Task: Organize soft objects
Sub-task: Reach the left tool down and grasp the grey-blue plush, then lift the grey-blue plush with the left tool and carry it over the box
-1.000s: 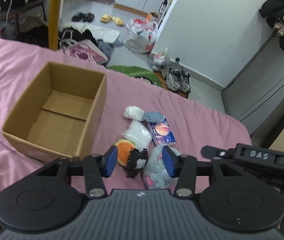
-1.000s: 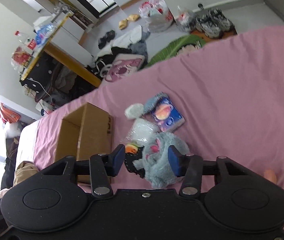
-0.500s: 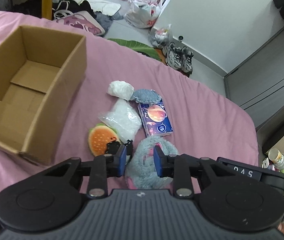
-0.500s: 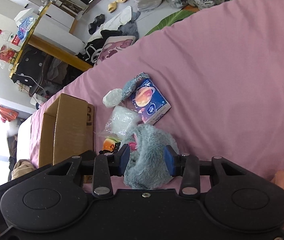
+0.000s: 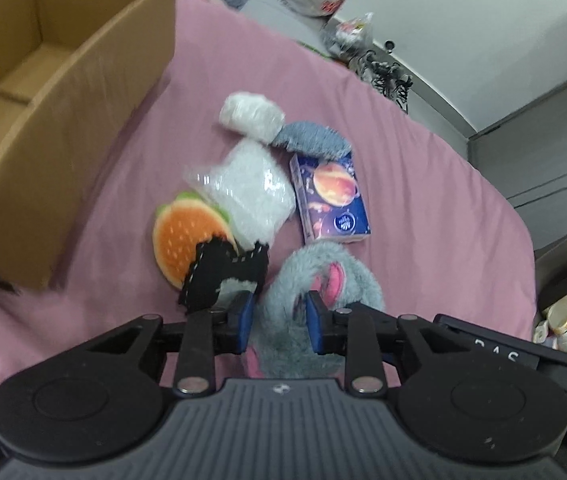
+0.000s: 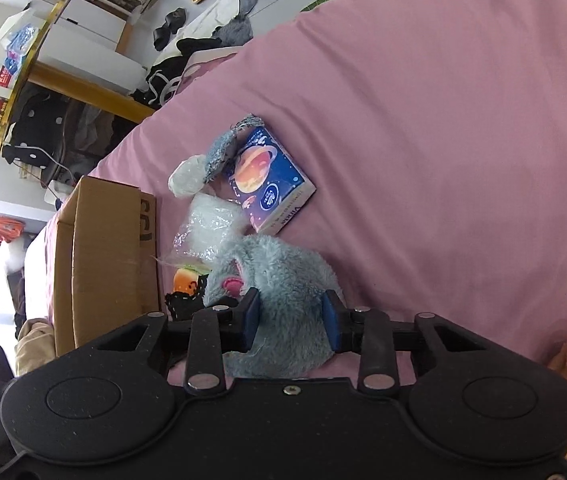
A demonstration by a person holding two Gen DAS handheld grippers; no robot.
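Grey plush toy (image 5: 319, 280): lies on the pink bedsheet (image 6: 443, 140) nearest both cameras, just beside the black-edged fabric piece (image 5: 223, 268) and touching the planet-printed tissue pack (image 5: 329, 196). Both tools straddle it. The left gripper (image 5: 279, 322) has its jaws narrowed onto a fold of fur; the right gripper (image 6: 291, 316) stands wider, its pads pressed against the body on either side. The pile looks long and the stuffing loose, so it is probably light, will squash under the pads and may slide within the fur; a bite on the thick body seems safer than on an ear or limb. Cardboard box (image 5: 55, 92): open-topped, apparently empty where visible, to the left of the pile; its near and left parts are cut off. Burger plush (image 5: 187, 232), clear plastic bag (image 5: 247, 196), grey fuzzy piece (image 5: 311, 142) and white bundle (image 5: 251, 114) overlap. Hidden or unclear: the toy's underside and head, the contents of the bag, and the motion-blurred edges in the left view.
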